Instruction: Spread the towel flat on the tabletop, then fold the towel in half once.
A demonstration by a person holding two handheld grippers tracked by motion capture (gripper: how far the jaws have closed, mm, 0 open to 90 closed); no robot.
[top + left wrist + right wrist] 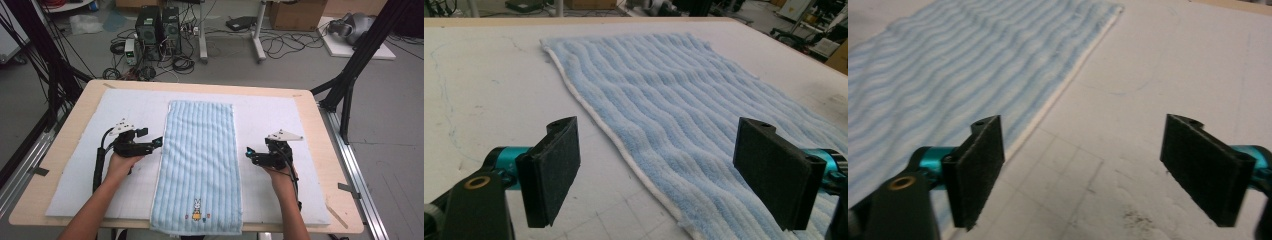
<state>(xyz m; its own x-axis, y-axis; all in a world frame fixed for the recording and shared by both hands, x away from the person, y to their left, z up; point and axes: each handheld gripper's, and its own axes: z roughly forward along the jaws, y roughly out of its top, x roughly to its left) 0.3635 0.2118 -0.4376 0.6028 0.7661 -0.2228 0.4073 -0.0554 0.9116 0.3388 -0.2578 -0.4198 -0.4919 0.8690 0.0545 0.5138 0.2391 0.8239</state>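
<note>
A light blue striped towel (200, 150) lies flat and lengthwise down the middle of the table, with a small rabbit picture (198, 204) near its front end. My left gripper (158, 143) rests just off the towel's left long edge, pointing at it. In the left gripper view the towel (684, 90) spreads ahead and my left gripper (659, 150) stands open over its white hem, gripping nothing. My right gripper (248, 153) sits beside the right long edge. In the right gripper view it (1083, 150) is open above the bare mat, with the towel (948, 60) to its left.
A white mat (75, 175) covers most of the wooden table (320, 130), and the towel's front end hangs a little over the near edge. Black frame posts (350, 65) stand at both far corners. Computers and cables (160, 35) sit on the floor beyond.
</note>
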